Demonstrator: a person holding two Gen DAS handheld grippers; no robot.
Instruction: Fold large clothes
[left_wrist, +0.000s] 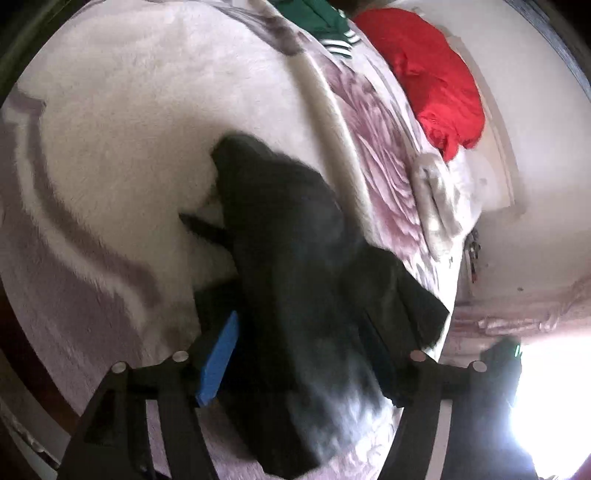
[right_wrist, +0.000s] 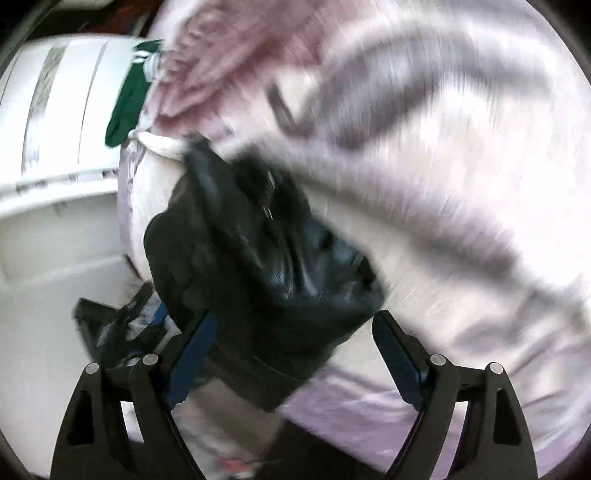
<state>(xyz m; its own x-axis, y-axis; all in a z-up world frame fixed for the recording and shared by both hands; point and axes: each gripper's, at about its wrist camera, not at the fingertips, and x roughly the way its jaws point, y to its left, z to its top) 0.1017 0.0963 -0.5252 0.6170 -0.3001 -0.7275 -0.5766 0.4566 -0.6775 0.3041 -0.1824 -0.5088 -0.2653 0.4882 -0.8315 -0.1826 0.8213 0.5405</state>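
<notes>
We are seeing window glare (left_wrist: 554, 398) blowing out at 4 o'clock; motion blur is smearing the blanket (right_wrist: 424, 155); fisheye edges are darkening.

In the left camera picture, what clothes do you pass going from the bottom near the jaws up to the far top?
Black garment → red garment → green garment with white stripes, all lying on the pinkish floral blanket.
</notes>
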